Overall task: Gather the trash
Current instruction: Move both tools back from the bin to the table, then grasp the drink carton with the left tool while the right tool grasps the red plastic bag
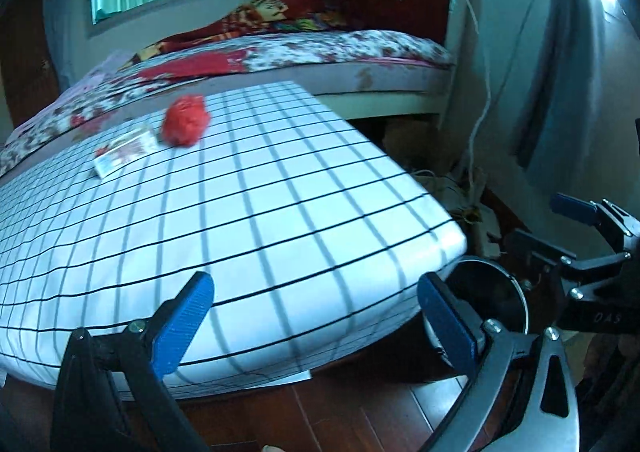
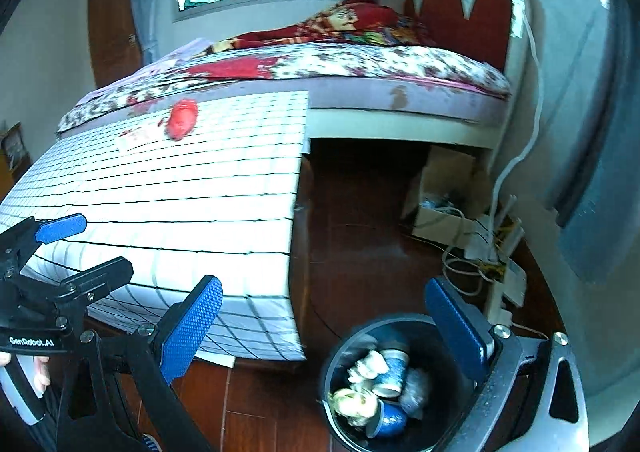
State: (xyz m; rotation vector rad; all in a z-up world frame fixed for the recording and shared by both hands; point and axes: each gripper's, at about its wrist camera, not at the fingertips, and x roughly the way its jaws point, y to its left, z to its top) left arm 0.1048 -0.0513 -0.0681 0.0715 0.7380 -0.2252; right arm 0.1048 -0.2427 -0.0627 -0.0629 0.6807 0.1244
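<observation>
Red crumpled wrapper (image 1: pixel 186 122) and a flat printed packet (image 1: pixel 125 149) lie uncollected on the white checked mattress (image 1: pixel 256 211), while paper cups already fill my round black bin (image 2: pixel 340 352); both my left gripper (image 1: pixel 316 316) and right gripper (image 2: pixel 320 324) are spread, empty.

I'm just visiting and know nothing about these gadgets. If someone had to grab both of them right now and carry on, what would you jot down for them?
Left gripper: jaws open, holding nothing, low at the near edge of the checked mattress.
Right gripper: jaws open, holding nothing, just above the black bin on the floor.
Done: the bin already holds paper cups and crumpled scraps.
Left: a crumpled red wad and a flat printed wrapper lie side by side near the mattress's far edge, by the bed. Both need picking up and dropping in the bin.
</observation>
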